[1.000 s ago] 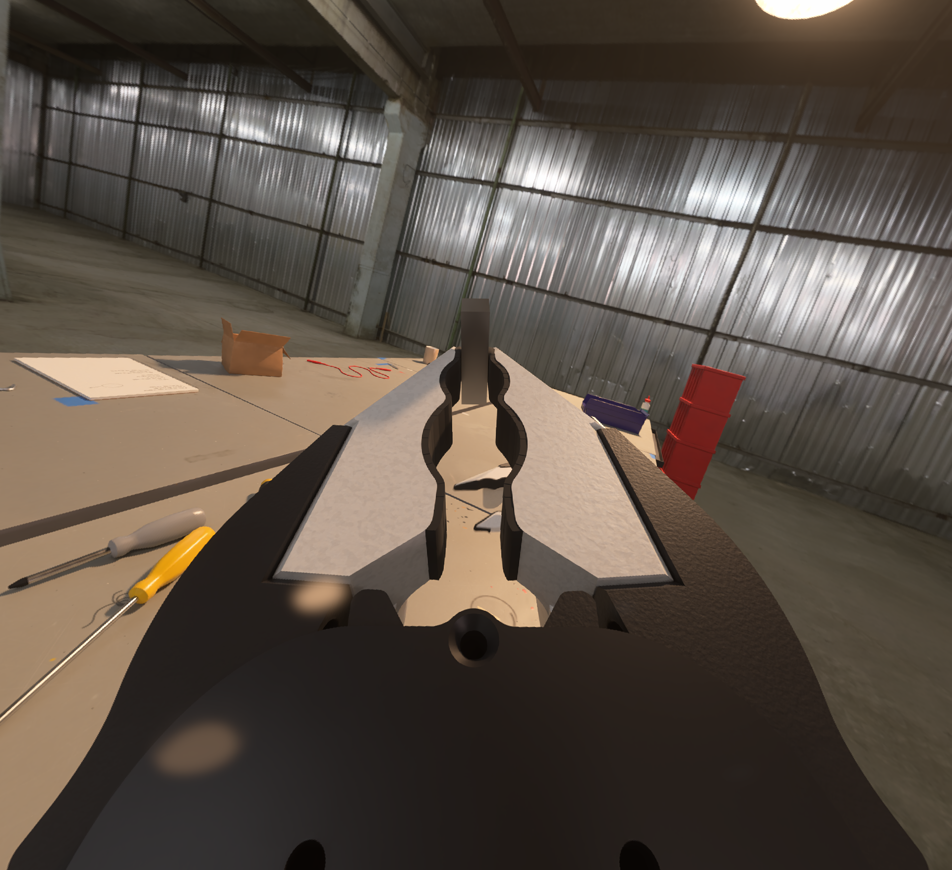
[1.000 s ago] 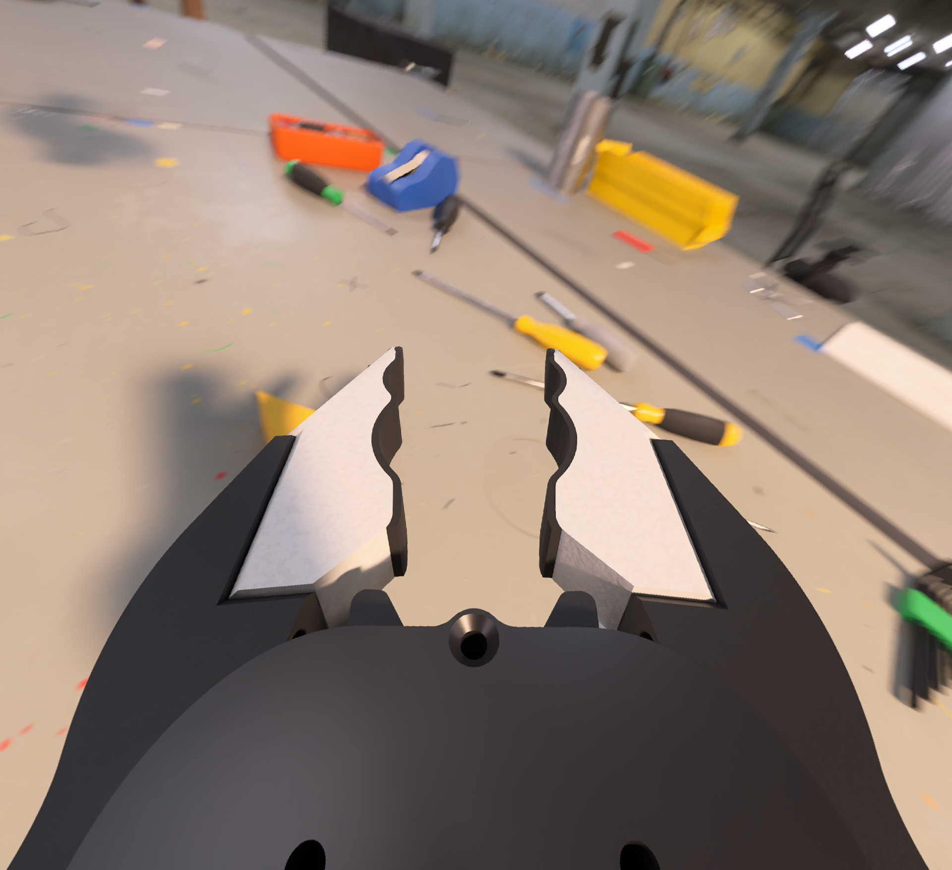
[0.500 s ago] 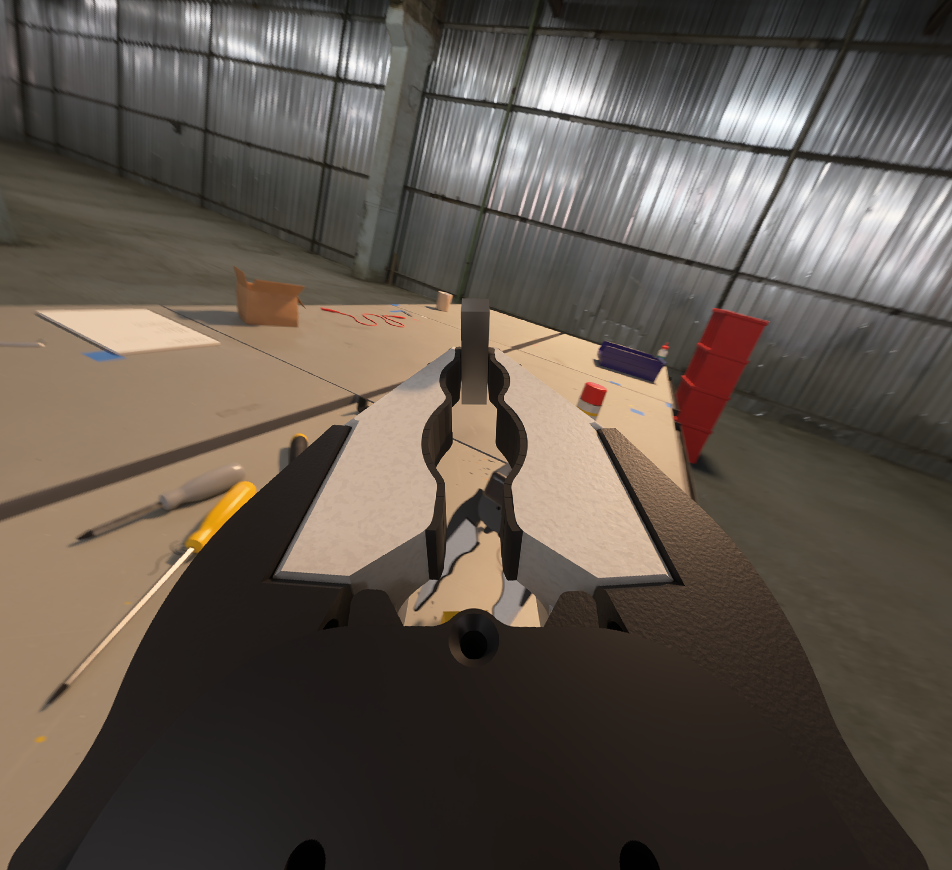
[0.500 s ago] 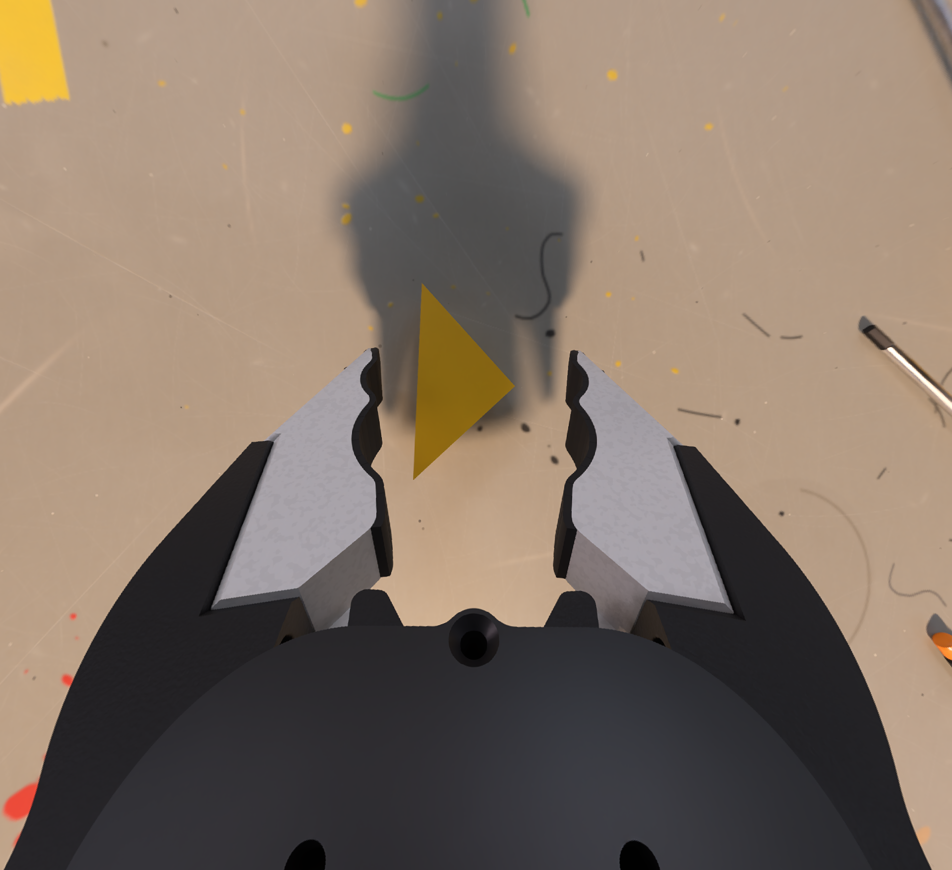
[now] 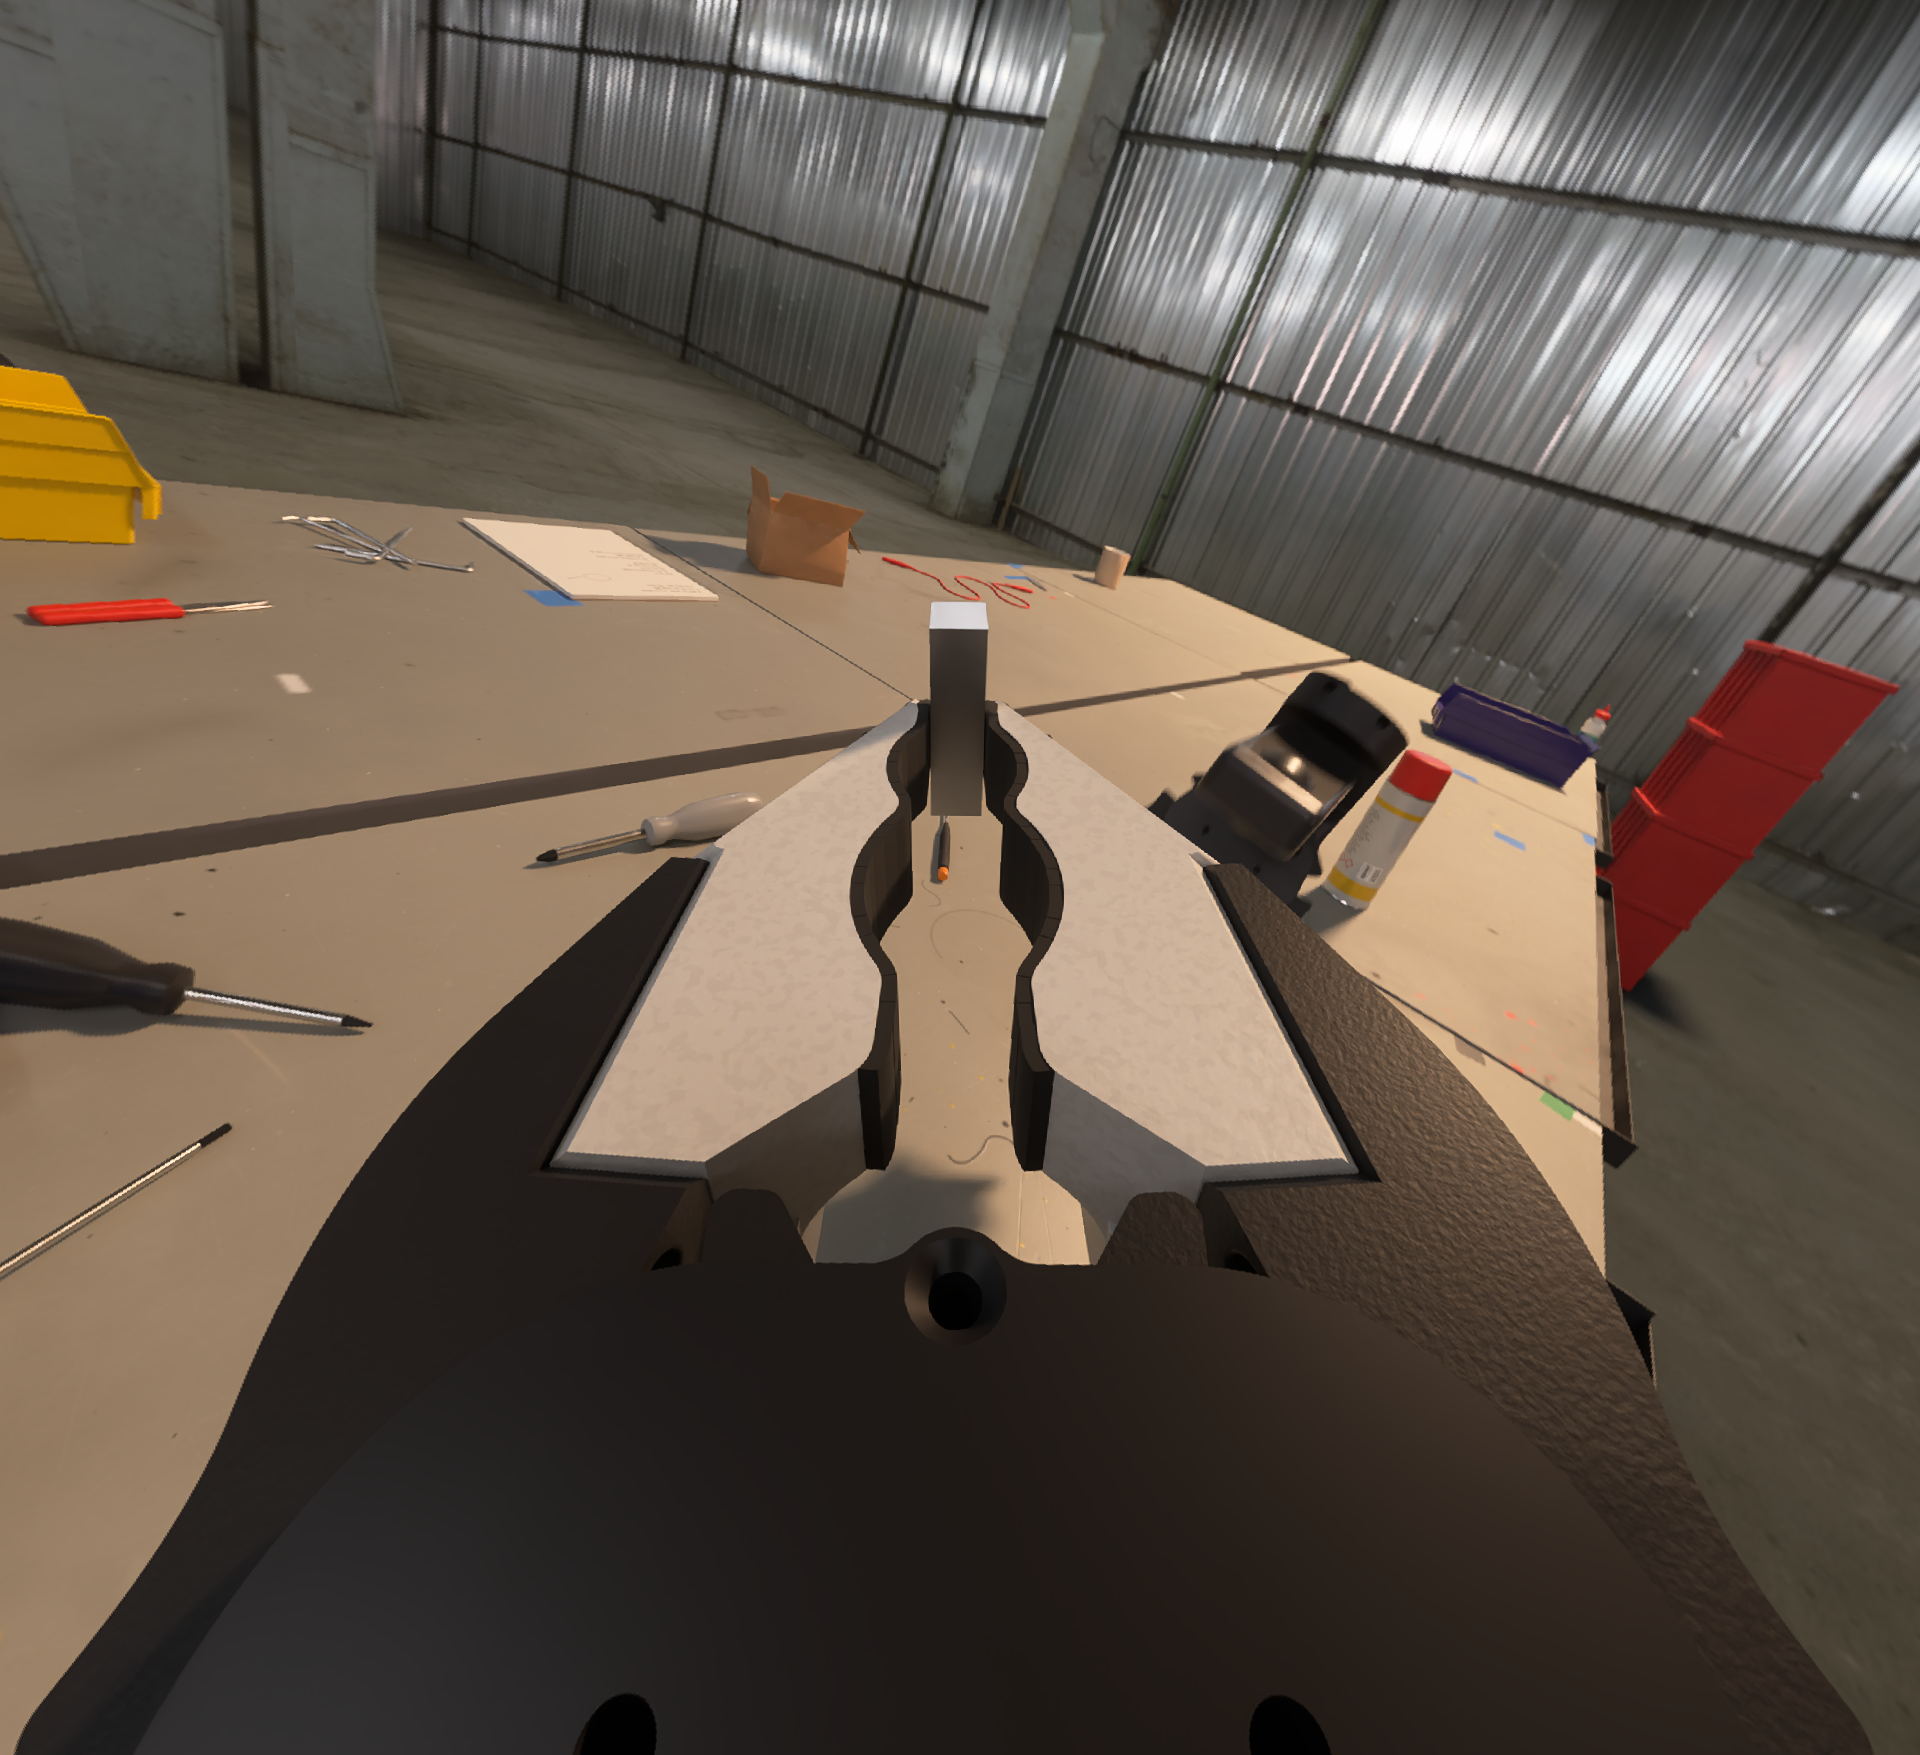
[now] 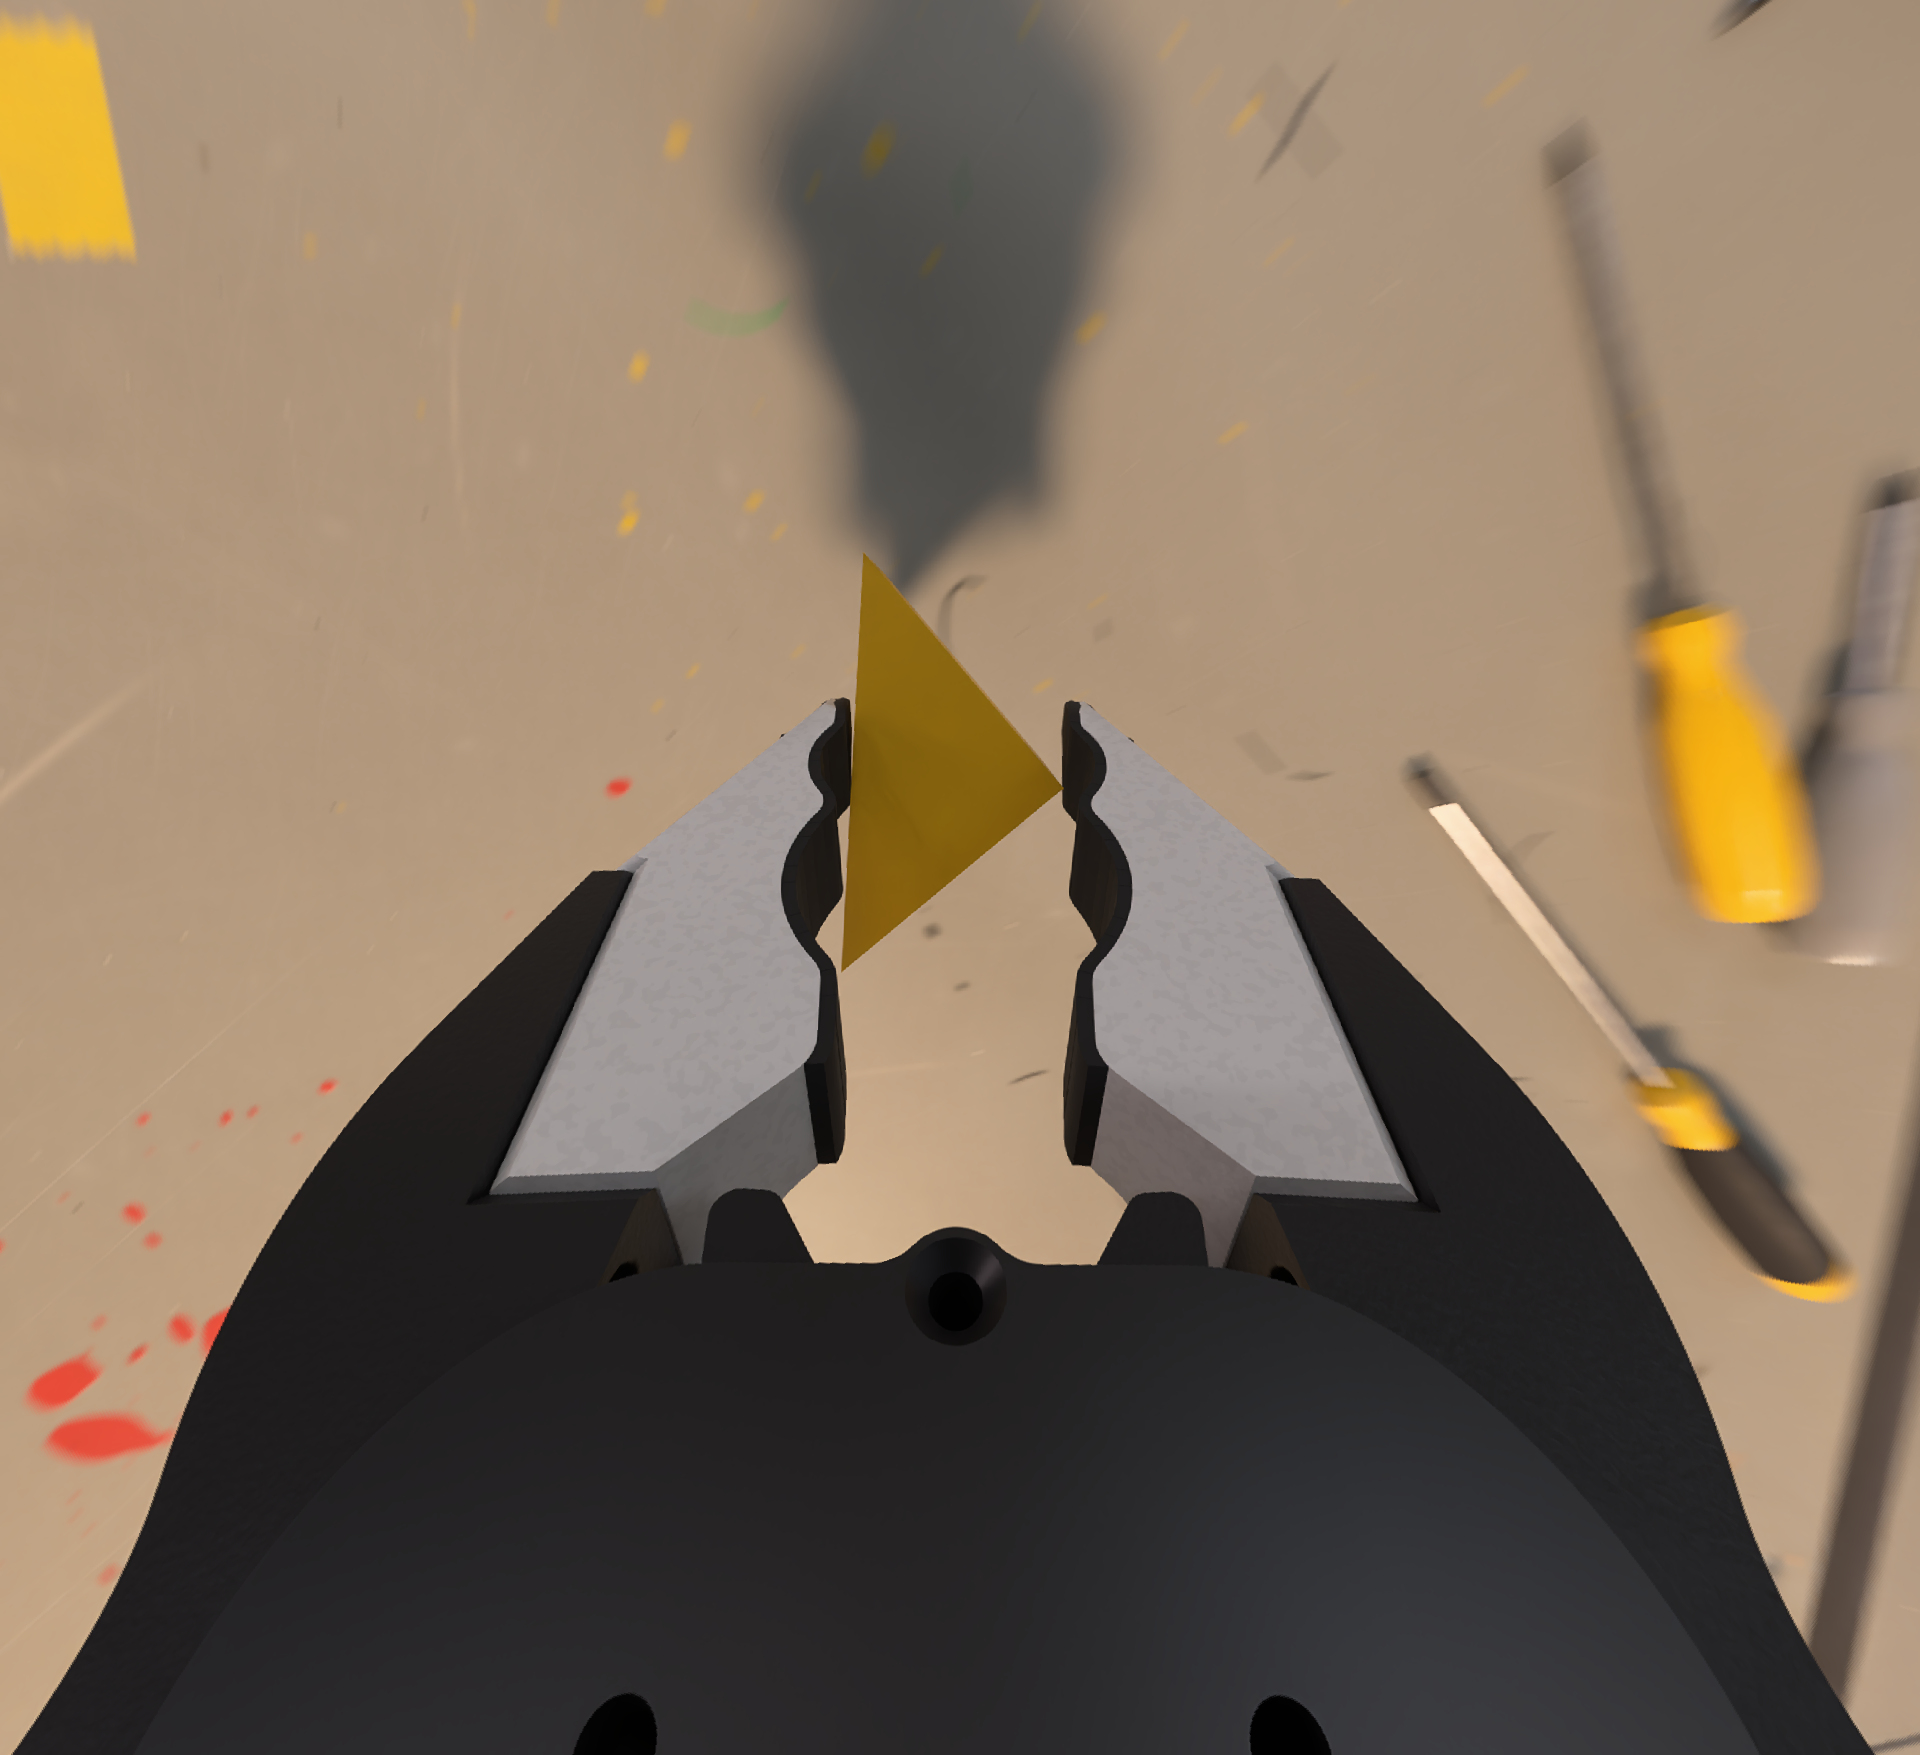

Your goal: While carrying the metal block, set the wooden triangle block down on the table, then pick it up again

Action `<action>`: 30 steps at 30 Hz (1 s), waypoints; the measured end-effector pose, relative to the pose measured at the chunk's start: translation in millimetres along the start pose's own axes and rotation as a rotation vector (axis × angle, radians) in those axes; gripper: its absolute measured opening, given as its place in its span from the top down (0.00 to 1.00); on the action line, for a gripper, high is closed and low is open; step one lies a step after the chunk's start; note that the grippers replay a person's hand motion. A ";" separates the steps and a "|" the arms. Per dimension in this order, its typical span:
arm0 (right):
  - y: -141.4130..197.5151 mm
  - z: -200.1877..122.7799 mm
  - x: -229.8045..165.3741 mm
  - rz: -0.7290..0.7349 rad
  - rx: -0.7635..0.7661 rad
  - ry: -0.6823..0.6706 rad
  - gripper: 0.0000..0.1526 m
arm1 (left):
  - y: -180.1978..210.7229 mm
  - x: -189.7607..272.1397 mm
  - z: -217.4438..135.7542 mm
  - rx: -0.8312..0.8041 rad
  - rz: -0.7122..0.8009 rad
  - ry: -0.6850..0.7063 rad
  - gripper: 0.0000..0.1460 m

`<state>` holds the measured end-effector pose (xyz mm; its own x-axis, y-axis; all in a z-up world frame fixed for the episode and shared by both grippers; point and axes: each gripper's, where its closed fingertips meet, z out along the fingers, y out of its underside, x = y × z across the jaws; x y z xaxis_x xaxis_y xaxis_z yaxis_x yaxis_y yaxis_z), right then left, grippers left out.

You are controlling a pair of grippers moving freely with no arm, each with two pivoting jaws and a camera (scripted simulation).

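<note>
The left hand-held gripper [image 5: 956, 749] pinches the metal block [image 5: 957, 718]. The right hand-held gripper [image 6: 956, 760] has closed around the triangle [image 6: 925, 770]. Next, I think: lift it off the table [image 6: 416, 562].

Left gripper [image 5: 956, 760], right gripper [image 6: 956, 770]: black textured shells, 2 grey scalloped fingers each.
</note>
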<state>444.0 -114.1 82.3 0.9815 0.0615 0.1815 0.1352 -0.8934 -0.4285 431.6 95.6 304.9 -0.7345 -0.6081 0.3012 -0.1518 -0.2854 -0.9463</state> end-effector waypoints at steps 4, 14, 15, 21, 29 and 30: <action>-54.0 -60.2 42.2 -0.029 0.266 0.196 0.73 | -0.6 -4.7 -5.8 0.021 -0.035 0.012 0.94; -90.2 -141.0 74.9 -0.155 0.712 0.628 0.73 | 31.0 7.6 30.7 -0.078 0.000 0.183 0.94; -92.0 -141.7 74.2 -0.174 0.730 0.650 0.73 | 36.5 7.3 35.1 -0.098 0.028 0.179 0.94; -109.7 -121.9 74.7 -0.343 0.679 0.847 0.73 | 59.9 15.7 47.1 -0.144 0.294 0.203 0.94; -119.5 -88.4 71.2 -0.379 0.628 0.813 0.73 | 47.6 0.9 27.2 -0.079 0.113 0.221 0.94; -119.7 -87.0 70.5 -0.382 0.626 0.808 0.73 | 44.7 -2.2 21.5 -0.065 0.094 0.219 0.94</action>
<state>485.3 -41.5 223.4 0.5117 -0.2285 0.8282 0.6816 -0.4789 -0.5532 440.6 68.2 264.5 -0.8720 -0.4529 0.1859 -0.1134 -0.1824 -0.9767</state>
